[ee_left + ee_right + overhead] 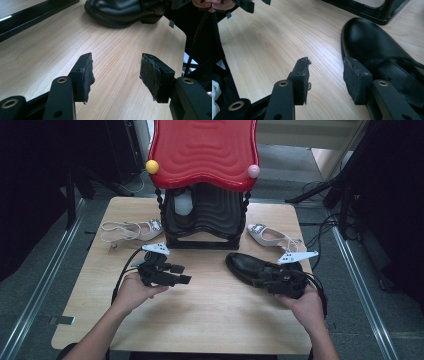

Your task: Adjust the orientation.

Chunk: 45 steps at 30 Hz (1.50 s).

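A shiny black leather shoe lies on its sole at the right of the wooden table, toe pointing left and away. My right gripper sits low at its heel end, jaws open. In the right gripper view the gripper has bare wood in its gap, and its right pad stands beside the shoe; I cannot tell whether it touches. My left gripper hovers at table centre, open and empty, pointing right. In the left gripper view the gripper looks across the wood at the shoe.
A shoe rack with a wavy red top and black base stands at the back centre. One white strappy sandal lies to its left, another to its right. Cables trail from both grippers. The table's edge is close behind the shoe.
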{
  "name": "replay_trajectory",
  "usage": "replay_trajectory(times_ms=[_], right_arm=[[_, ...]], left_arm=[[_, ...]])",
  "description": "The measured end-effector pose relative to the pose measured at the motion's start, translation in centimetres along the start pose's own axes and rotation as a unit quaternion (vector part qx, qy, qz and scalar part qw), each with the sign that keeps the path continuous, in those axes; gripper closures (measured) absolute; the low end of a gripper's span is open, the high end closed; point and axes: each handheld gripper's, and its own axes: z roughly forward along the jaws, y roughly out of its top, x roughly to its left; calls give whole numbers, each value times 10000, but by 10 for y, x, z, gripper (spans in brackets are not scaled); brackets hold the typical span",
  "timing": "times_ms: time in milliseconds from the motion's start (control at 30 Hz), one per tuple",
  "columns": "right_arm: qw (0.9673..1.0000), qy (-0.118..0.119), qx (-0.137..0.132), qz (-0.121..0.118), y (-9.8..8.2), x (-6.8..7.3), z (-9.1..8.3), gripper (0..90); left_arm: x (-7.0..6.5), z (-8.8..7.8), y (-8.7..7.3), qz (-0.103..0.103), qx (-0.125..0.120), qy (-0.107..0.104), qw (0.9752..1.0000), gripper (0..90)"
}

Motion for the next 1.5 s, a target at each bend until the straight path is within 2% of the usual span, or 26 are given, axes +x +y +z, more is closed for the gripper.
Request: replay_trajectory(times_ms=[100, 400, 500, 600, 767, 900, 1167, 1233, 1333, 1367, 1500], right_arm=[[10000, -24, 13, 63, -4, -4, -7, 563], [9987, -421, 26, 302, -20, -17, -32, 564], [9981, -471, -23, 405, -25, -21, -40, 563], [9971, -612, 19, 458, -30, -26, -43, 565], [9955, -778, 220, 494, -31, -31, -34, 567], [9954, -800, 374, 385, -28, -31, -23, 567], [9938, -833, 689, 271, -18, -35, 6, 567], [9943, -735, 742, 235, -16, -36, 12, 571], [9930, -735, 895, 230, -13, -37, 21, 588], [9933, -723, 881, 200, -13, -39, 23, 602], [9944, -519, 860, 330, -11, -44, 23, 669]], left_arm=[[0, 1, 3, 38, -21, -8, 10000, 442], [0, 10, 9, 118, 69, -133, 9998, 442], [0, 12, 10, 129, 59, -162, 9998, 440], [-2, 14, 12, 156, 67, -169, 9997, 440], [-3, 14, 12, 155, 87, -178, 9997, 440], [-3, 11, 11, 116, 66, -216, 9997, 438], [-3, 3, 4, 70, 10, -107, 9999, 437], [-3, 1, 2, 47, 1, -67, 10000, 437], [-2, -2, -2, 24, -17, -16, 10000, 437], [-2, -3, -3, 15, -31, 4, 10000, 437], [0, -6, -6, -18, -35, 70, 10000, 433]])
